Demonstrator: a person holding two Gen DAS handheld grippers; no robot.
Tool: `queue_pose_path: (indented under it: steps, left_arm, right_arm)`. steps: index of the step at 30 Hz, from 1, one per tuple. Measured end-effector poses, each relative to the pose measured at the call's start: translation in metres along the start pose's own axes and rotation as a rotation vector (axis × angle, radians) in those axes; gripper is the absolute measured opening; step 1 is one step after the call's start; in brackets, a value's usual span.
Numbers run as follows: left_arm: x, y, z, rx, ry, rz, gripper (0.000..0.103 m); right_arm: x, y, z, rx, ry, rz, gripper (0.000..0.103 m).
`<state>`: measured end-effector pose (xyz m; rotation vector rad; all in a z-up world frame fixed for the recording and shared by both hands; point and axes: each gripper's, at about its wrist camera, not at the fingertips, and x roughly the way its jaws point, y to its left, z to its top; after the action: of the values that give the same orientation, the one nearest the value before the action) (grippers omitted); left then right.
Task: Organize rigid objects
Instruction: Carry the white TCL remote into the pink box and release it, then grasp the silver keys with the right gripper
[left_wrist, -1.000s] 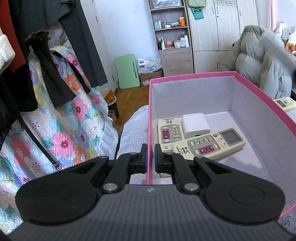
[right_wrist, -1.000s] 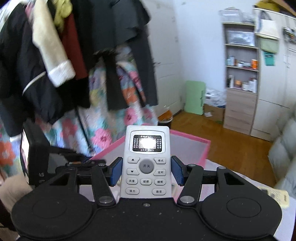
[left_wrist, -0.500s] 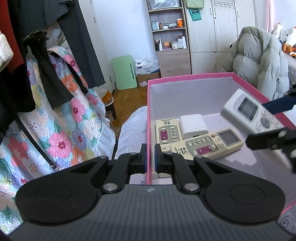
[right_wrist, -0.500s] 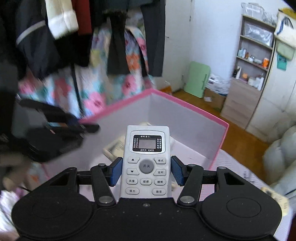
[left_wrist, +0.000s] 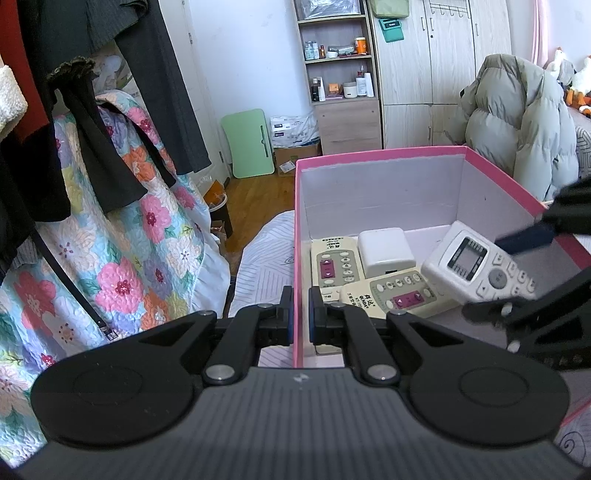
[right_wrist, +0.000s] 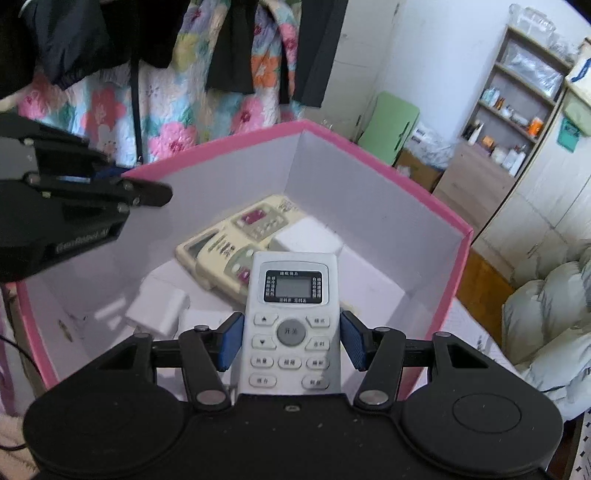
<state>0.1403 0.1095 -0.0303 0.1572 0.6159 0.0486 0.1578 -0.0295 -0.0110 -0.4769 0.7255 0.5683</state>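
Note:
A pink box (left_wrist: 380, 153) with white inner walls stands on the bed. My left gripper (left_wrist: 301, 314) is shut on the box's left wall, one finger on each side. Two beige remotes (left_wrist: 334, 267) (left_wrist: 399, 295) and a white adapter (left_wrist: 384, 251) lie on the box floor. My right gripper (right_wrist: 291, 343) is shut on a white remote (right_wrist: 291, 295), blue pads pressing its sides. It holds the remote tilted down inside the box, above the beige remotes (right_wrist: 236, 240). A white block (right_wrist: 159, 302) lies near the box's near corner.
Dark clothes and a floral quilt (left_wrist: 122, 258) hang left of the box. A grey puffer jacket (left_wrist: 517, 122) is piled behind its right side. A shelf unit (left_wrist: 340, 74), a wardrobe and a green board (left_wrist: 251, 142) stand across the wooden floor.
My right gripper has carried the white remote over the pink box's rim and lowered it inside, tilting downward. The left gripper has kept its hold on the box wall.

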Motion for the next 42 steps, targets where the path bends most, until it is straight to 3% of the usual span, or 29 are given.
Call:
queue_pose_path:
  steps: [4, 13, 20, 25, 36, 38, 39, 41, 42]
  left_arm:
    - [0.000, 0.001, 0.000, 0.000, -0.003, -0.004, 0.006]
    - [0.000, 0.001, 0.000, 0.002, -0.003, 0.000, 0.006]
    - [0.001, 0.002, 0.000, 0.000, -0.001, 0.005, 0.006]
    - [0.000, 0.002, 0.000, -0.008, -0.003, 0.008, 0.006]
    - [0.001, -0.002, 0.001, 0.002, 0.005, 0.020, 0.006]
    - [0.001, -0.003, 0.001, 0.001, 0.004, 0.022, 0.006]
    - [0.001, -0.002, 0.001, 0.004, 0.003, 0.023, 0.006]
    - [0.002, -0.002, 0.002, 0.007, 0.003, 0.027, 0.006]
    - [0.002, -0.002, 0.002, 0.005, 0.003, 0.025, 0.006]
  right_arm:
    - [-0.021, -0.008, -0.005, -0.002, -0.123, -0.075, 0.062]
    - [-0.073, -0.085, -0.043, 0.276, -0.270, -0.039, 0.065]
    - [-0.065, -0.137, -0.085, 0.461, -0.193, -0.090, 0.065]
    - [-0.045, -0.153, -0.110, 0.543, -0.127, -0.120, 0.065]
    - [0.013, -0.144, -0.134, 0.533, -0.008, -0.142, 0.064]
    - [0.019, -0.142, -0.135, 0.518, -0.008, -0.161, 0.052]
    - [0.019, -0.141, -0.135, 0.513, -0.022, -0.171, 0.029]
    - [0.015, -0.142, -0.134, 0.549, -0.038, -0.147, 0.020]
    - [0.012, -0.142, -0.134, 0.565, -0.057, -0.144, 0.010]
